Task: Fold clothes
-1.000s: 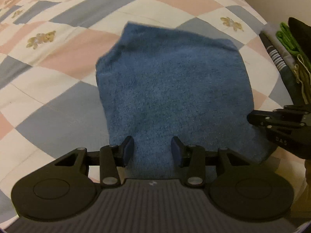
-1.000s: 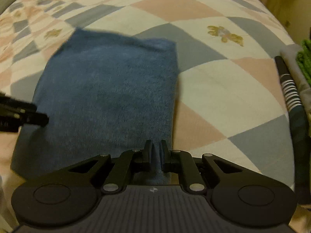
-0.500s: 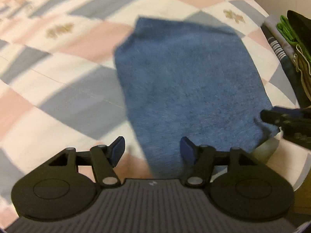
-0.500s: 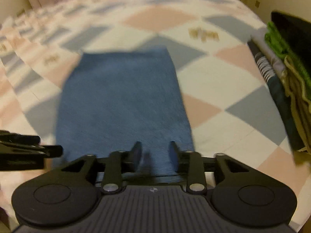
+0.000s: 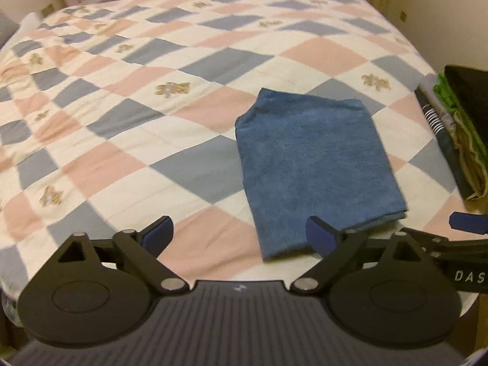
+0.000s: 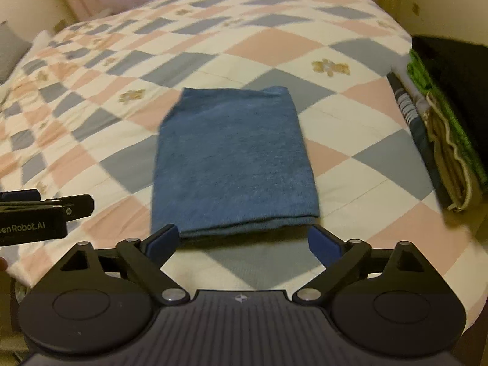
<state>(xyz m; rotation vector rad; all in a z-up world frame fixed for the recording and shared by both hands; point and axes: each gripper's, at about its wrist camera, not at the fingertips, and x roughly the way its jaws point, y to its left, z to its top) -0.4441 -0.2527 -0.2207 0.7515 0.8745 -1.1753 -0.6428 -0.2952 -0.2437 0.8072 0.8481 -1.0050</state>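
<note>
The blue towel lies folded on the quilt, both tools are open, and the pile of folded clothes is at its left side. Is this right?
Not quite: the pile of folded clothes is at the right side of the blue towel, as the right wrist view shows. The rest holds: the towel lies folded on the quilt, both tools open.

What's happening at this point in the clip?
A person is folding laundry on a bed with two handheld grippers. The blue towel lies folded into a rectangle on the checkered quilt. Both the left gripper and the right gripper are open and hold nothing, near the towel's closest edge. A stack of folded clothes sits at the right side of the bed.
</note>
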